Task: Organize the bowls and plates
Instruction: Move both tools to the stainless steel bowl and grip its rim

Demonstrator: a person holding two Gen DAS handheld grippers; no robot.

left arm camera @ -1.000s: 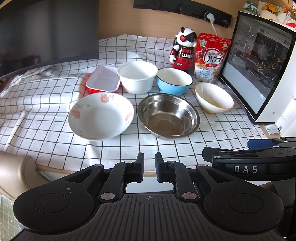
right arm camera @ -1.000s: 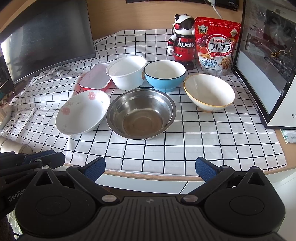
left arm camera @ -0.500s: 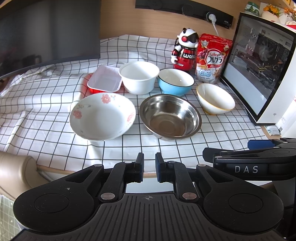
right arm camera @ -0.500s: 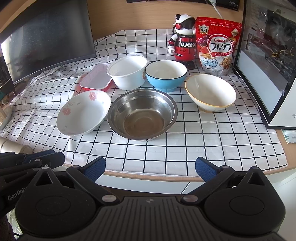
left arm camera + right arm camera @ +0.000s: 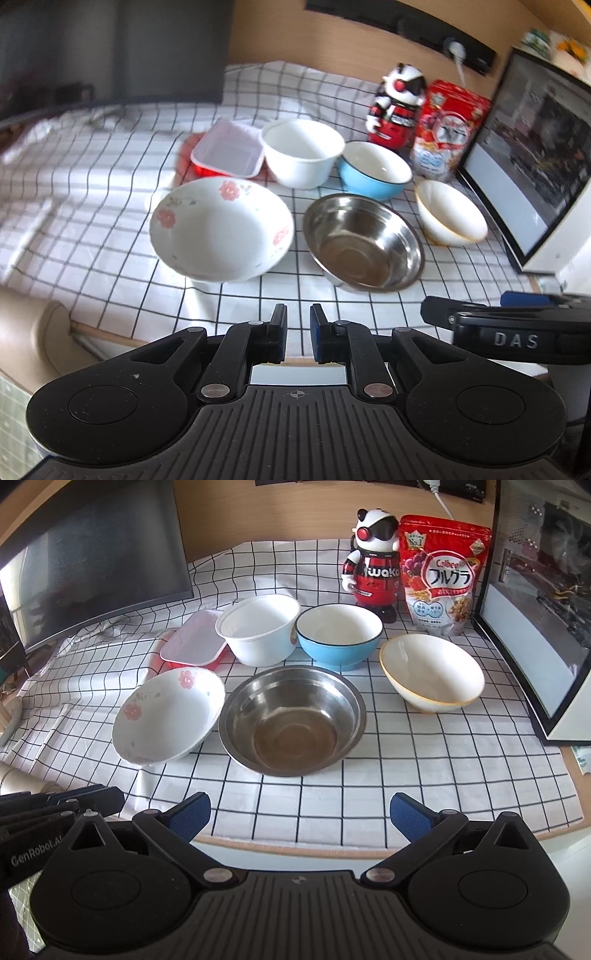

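Observation:
On the checked cloth stand a flowered white bowl [image 5: 221, 229] [image 5: 168, 712], a steel bowl [image 5: 364, 242] [image 5: 291, 720], a white bowl with a yellow rim [image 5: 450, 212] [image 5: 432, 672], a blue bowl [image 5: 375, 170] [image 5: 338, 635], a plain white bowl [image 5: 303, 151] [image 5: 260, 627] and a red-and-white rectangular dish [image 5: 227, 153] [image 5: 194, 642]. My left gripper [image 5: 297, 332] is shut and empty, at the table's front edge below the flowered bowl. My right gripper [image 5: 299, 814] is open and empty, in front of the steel bowl.
A robot figurine [image 5: 375, 563] and a red cereal bag [image 5: 443, 574] stand at the back. A white-framed PC case [image 5: 546, 602] borders the right side, and a dark monitor [image 5: 88, 557] the back left. The table's front edge [image 5: 295, 843] lies just beyond my fingers.
The left gripper has moved forward and a little left toward the flowered bowl; its view is blurred by motion. The right gripper has barely moved. No bowl has moved.

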